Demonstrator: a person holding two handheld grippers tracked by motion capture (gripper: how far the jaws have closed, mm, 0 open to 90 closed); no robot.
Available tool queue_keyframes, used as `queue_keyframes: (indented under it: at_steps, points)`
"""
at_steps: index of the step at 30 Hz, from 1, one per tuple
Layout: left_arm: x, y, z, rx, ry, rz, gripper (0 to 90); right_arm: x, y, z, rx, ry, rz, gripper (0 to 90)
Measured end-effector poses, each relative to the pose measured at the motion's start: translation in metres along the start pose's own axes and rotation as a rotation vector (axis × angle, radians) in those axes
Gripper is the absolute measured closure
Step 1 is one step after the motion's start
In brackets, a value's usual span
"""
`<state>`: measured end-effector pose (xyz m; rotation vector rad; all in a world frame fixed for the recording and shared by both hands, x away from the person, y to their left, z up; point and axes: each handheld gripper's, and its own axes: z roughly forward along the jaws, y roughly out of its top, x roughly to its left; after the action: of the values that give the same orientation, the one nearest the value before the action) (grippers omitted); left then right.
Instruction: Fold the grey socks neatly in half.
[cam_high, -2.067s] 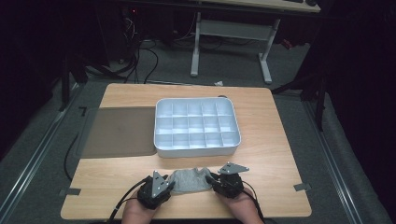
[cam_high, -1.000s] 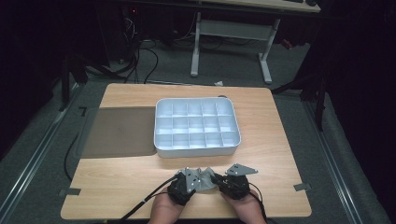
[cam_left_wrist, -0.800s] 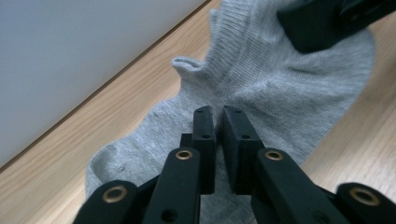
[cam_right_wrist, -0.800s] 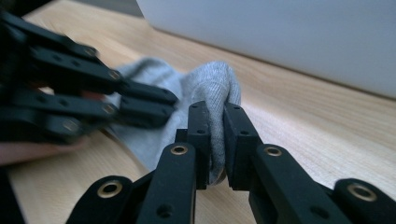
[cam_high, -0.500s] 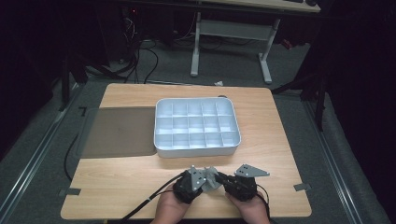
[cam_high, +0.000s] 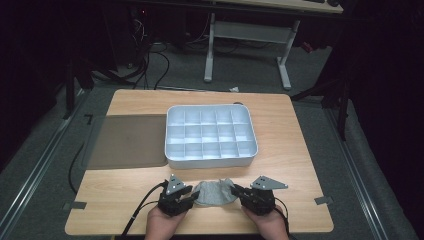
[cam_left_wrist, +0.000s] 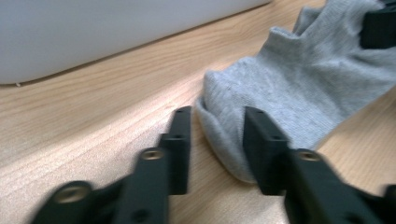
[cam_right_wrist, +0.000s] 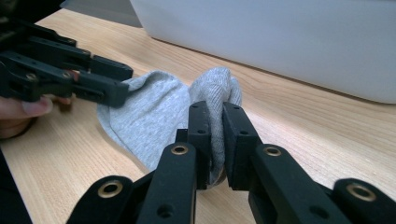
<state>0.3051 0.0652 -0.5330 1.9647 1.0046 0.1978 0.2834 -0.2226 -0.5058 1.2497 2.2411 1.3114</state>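
Observation:
A grey sock (cam_high: 215, 193) lies bunched on the wooden table near its front edge, between my two grippers. My right gripper (cam_high: 235, 192) is shut on the sock's right end; in the right gripper view the fabric (cam_right_wrist: 154, 112) is pinched between the jaws of that gripper (cam_right_wrist: 215, 126). My left gripper (cam_high: 192, 200) sits at the sock's left end. Its jaws have just been opening, and they now stand apart around the folded edge of the sock (cam_left_wrist: 299, 84) without pressing it, as the left gripper view shows at my left gripper (cam_left_wrist: 217, 135). That left gripper (cam_right_wrist: 107, 81) also appears across the sock in the right gripper view.
A white tray (cam_high: 210, 160) with several empty compartments stands on the table just beyond the sock. A dark mat (cam_high: 127, 142) lies to the tray's left. The table's front edge runs close under both hands.
My left gripper has moved left, away from the right one, and its jaws have opened. The sock now shows spread between the two grippers. The right gripper has stayed put.

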Motion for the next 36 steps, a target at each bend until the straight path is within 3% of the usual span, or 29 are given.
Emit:
queue_keyframes:
  at_steps: [1, 4, 6, 12, 17, 29, 36]
  points:
    - [0.001, -0.001, 0.000, -0.001, -0.011, -0.003, 74.1, 0.000, 0.000, 0.000, 0.001, -0.003, 0.003, 84.0]
    - [0.001, -0.001, -0.001, -0.010, -0.019, -0.004, 80.0, 0.003, 0.003, 0.001, 0.006, -0.017, -0.008, 83.9]
    - [0.000, -0.001, -0.001, -0.012, -0.019, -0.004, 80.3, 0.004, 0.004, 0.002, 0.008, -0.021, -0.009, 83.9]
    - [0.001, -0.003, -0.002, -0.025, -0.051, -0.009, 80.4, 0.020, 0.013, 0.008, 0.037, -0.089, -0.086, 83.8]
    - [0.001, -0.003, -0.002, -0.034, -0.072, -0.005, 80.4, 0.032, 0.020, 0.017, 0.058, -0.119, -0.131, 83.8]
    - [0.002, -0.003, -0.002, -0.027, -0.104, -0.003, 80.1, 0.058, 0.030, 0.054, 0.098, -0.073, -0.184, 83.7]
    - [0.001, -0.003, -0.002, -0.027, -0.110, 0.000, 79.7, 0.063, 0.032, 0.060, 0.101, -0.058, -0.192, 83.1]
